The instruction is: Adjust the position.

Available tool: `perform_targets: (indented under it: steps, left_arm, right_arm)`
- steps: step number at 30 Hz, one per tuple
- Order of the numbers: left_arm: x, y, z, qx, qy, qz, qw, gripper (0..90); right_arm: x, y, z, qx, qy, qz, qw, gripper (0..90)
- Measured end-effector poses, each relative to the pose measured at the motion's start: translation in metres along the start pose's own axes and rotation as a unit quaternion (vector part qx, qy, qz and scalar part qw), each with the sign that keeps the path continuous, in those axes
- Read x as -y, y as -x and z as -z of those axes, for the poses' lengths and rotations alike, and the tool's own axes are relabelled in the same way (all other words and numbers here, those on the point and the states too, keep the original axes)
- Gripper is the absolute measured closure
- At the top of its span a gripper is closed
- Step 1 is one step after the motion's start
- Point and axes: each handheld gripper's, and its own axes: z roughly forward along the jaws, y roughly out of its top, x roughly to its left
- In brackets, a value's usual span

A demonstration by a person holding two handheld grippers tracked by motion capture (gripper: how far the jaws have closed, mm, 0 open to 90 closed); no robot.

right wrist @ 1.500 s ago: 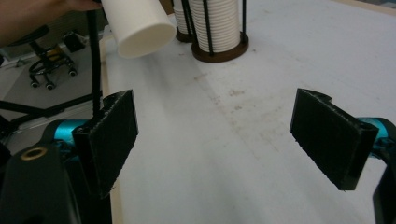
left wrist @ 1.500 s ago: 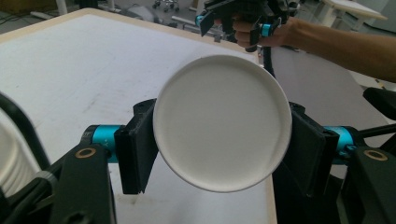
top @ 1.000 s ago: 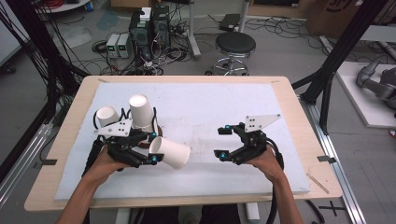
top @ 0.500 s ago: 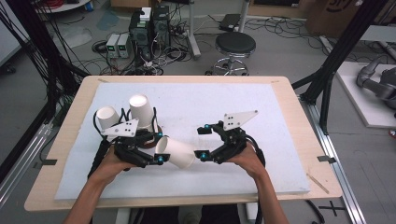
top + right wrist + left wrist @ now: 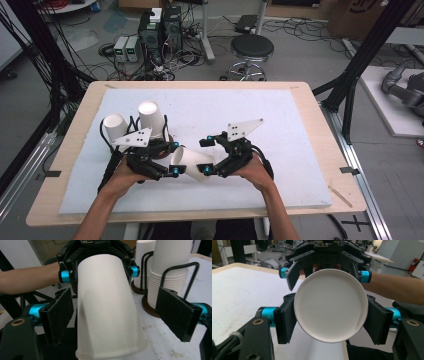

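Note:
A white paper cup [image 5: 192, 159] lies on its side just above the white mat, between the two grippers. My left gripper [image 5: 176, 158] is shut on its left end. In the left gripper view both pads [image 5: 284, 325] press the cup [image 5: 330, 305], whose closed flat end faces the camera. My right gripper [image 5: 208, 155] stands open with its jaws on either side of the cup's right end. In the right gripper view the cup [image 5: 107, 302] runs away from the camera and a gap shows beside the right pad [image 5: 177, 315].
Two stacks of upturned paper cups in black wire holders [image 5: 152, 117] [image 5: 115, 127] stand just behind my left gripper. The nearer stack [image 5: 170, 272] shows at the right of the right gripper view. The white mat [image 5: 280, 115] covers a wooden table; bare mat lies to the right.
My right gripper has moved left across the mat up to the cup, and its open jaws now straddle the cup's end. The left gripper has kept hold and barely shifted.

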Motion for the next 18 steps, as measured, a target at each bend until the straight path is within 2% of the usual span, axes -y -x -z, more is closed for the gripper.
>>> perform_targets:
  steps: [7,18]
  left_arm:
    - [0.0,0.001,-0.001,0.005,0.01,0.002,0.9999,33.8]
    - [-0.002,0.003,0.001,0.011,0.022,0.001,0.9997,33.8]
  right_arm:
    - [-0.001,0.0,-0.005,-0.014,0.006,0.007,0.9999,15.8]
    - [0.004,-0.001,-0.014,-0.033,0.001,0.003,0.9995,15.8]
